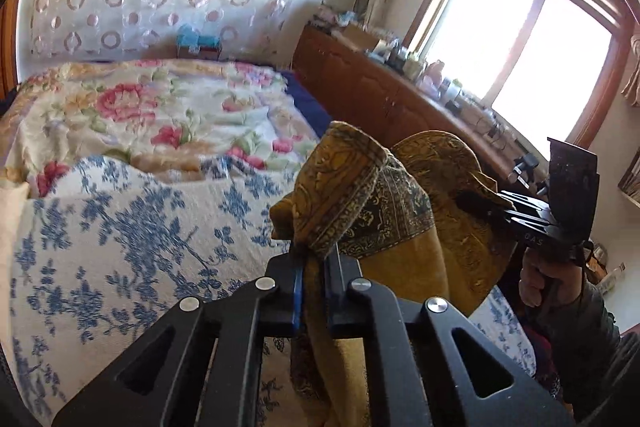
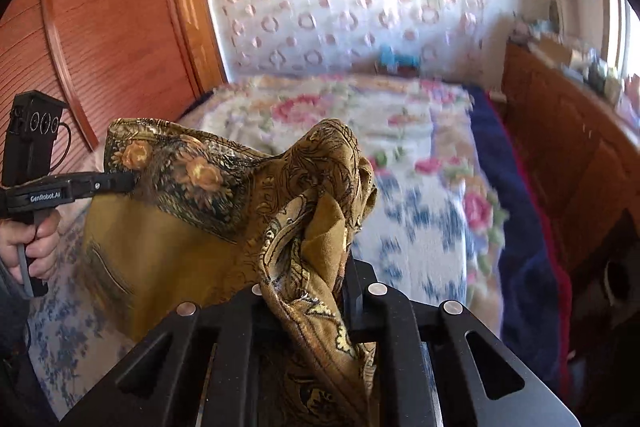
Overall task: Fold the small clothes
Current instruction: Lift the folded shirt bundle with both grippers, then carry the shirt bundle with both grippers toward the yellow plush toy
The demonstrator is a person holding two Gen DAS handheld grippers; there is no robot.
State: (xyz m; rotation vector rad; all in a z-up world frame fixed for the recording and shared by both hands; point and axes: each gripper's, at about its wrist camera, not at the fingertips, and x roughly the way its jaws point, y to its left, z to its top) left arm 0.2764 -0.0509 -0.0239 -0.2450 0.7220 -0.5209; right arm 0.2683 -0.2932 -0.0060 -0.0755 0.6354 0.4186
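Observation:
A mustard-yellow garment (image 1: 452, 171) with dark paisley and flower borders hangs in the air between both grippers, above the bed. In the left wrist view my left gripper (image 1: 314, 267) is shut on a bunched edge of it, the cloth pinched between the blue pads. Off to the right, my right gripper (image 1: 482, 201) bites into the other side. In the right wrist view my right gripper (image 2: 308, 287) is shut on a crumpled fold of the garment (image 2: 168, 247). My left gripper (image 2: 120, 183) clamps the flowered border at the left.
Under the garment lies a white bedspread with blue flowers (image 1: 120, 247), and beyond it a pink-flowered quilt (image 1: 160, 107). A wooden cabinet (image 1: 360, 87) crowded with small items runs under the window (image 1: 520, 27). A wooden wardrobe (image 2: 100, 27) stands left. A hand (image 2: 36, 243) grips each handle.

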